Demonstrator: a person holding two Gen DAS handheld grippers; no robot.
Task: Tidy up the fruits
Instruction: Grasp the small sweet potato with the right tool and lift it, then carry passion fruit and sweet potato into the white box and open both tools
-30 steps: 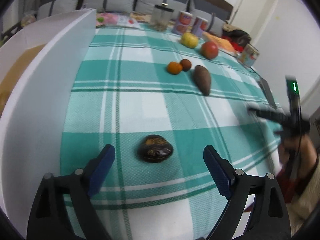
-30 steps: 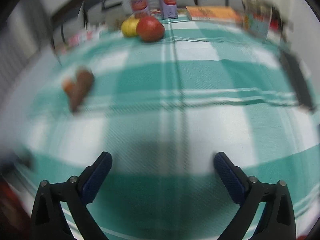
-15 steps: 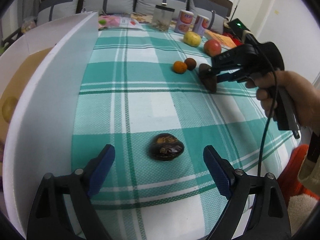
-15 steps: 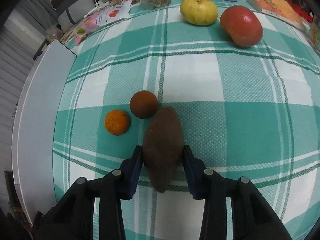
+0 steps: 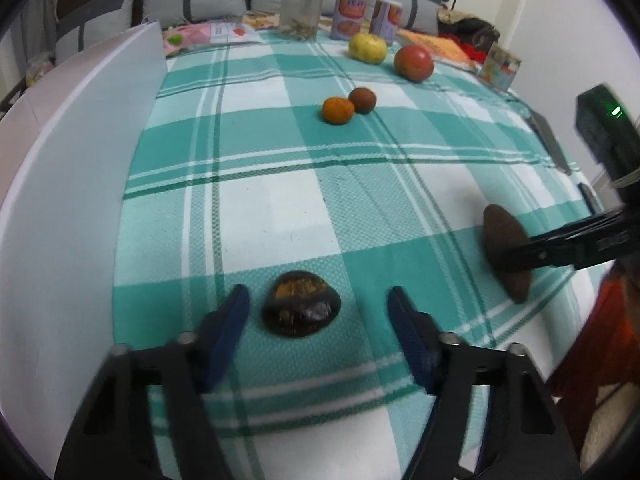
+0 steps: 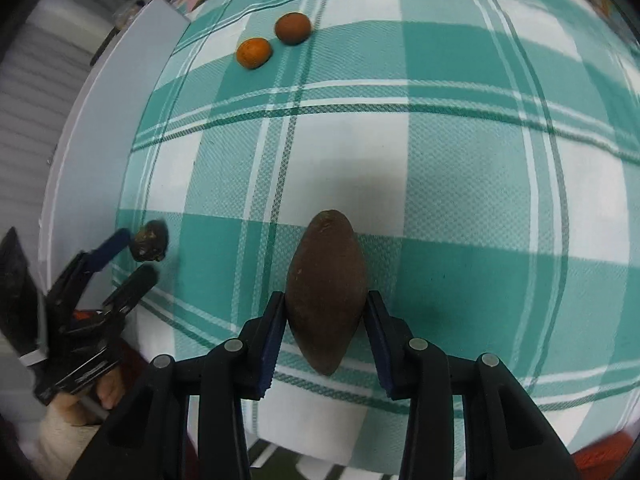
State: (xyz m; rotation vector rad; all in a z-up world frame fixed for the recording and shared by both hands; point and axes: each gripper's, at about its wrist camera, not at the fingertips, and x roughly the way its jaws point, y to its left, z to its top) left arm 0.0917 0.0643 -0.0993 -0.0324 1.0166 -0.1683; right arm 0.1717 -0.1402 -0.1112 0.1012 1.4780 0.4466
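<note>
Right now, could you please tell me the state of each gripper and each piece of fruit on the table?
Right gripper: shut on the long brown fruit, held above the cloth.
Left gripper: open, fingers either side of the dark fruit, not touching.
Dark fruit: lying on the cloth.
Orange fruit: resting beside the round brown fruit.
Yellow fruit: resting at the far end.
Red fruit: resting near it.

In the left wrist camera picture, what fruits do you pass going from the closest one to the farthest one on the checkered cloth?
dark blotchy fruit → long brown fruit held in the right gripper → small orange fruit → round brown fruit → red fruit → yellow fruit
</note>
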